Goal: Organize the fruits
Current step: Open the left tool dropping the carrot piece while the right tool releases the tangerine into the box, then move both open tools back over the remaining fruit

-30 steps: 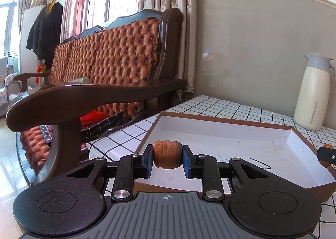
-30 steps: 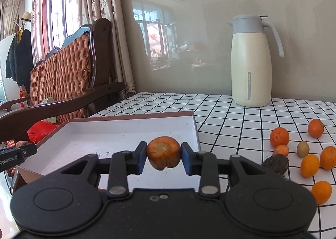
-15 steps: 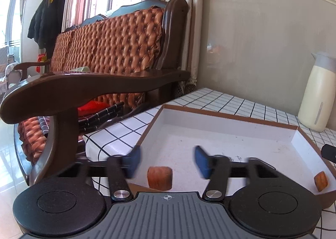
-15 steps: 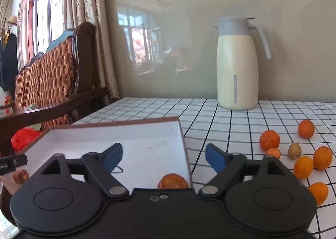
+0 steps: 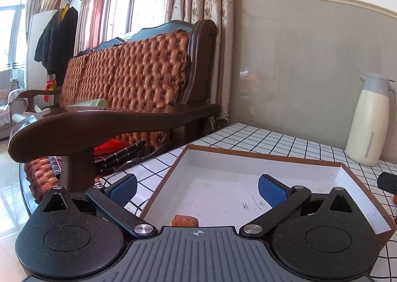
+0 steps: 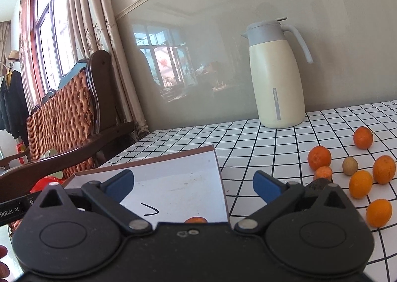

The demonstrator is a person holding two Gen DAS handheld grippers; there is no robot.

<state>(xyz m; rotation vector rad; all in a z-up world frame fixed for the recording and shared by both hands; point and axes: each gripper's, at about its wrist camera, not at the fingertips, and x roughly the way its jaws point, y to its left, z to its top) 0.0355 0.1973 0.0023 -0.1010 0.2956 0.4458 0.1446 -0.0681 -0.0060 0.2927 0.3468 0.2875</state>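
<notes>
A brown-rimmed white box (image 5: pixel 260 155) sits on the checked table; it also shows in the right wrist view (image 6: pixel 148 161). My left gripper (image 5: pixel 197 190) is open and empty above the box's near left corner, with a brownish-orange fruit (image 5: pixel 185 220) lying in the box just below it. My right gripper (image 6: pixel 193 186) is open and empty above the box's right edge, with an orange fruit (image 6: pixel 196 219) lying in the box beneath it. Several oranges (image 6: pixel 319 157) and a small tan fruit (image 6: pixel 349 165) lie on the table to the right.
A cream thermos jug (image 6: pixel 276 83) stands at the back of the table against the wall. A wooden sofa with a dark armrest (image 5: pixel 106 123) stands close by the table's left edge. A dark fruit (image 6: pixel 318 182) lies behind my right finger.
Both grippers opened and let go of their fruits, which dropped into the box. Both grippers then rose and drew back, so the fruits now show only partly at the lower edge.
</notes>
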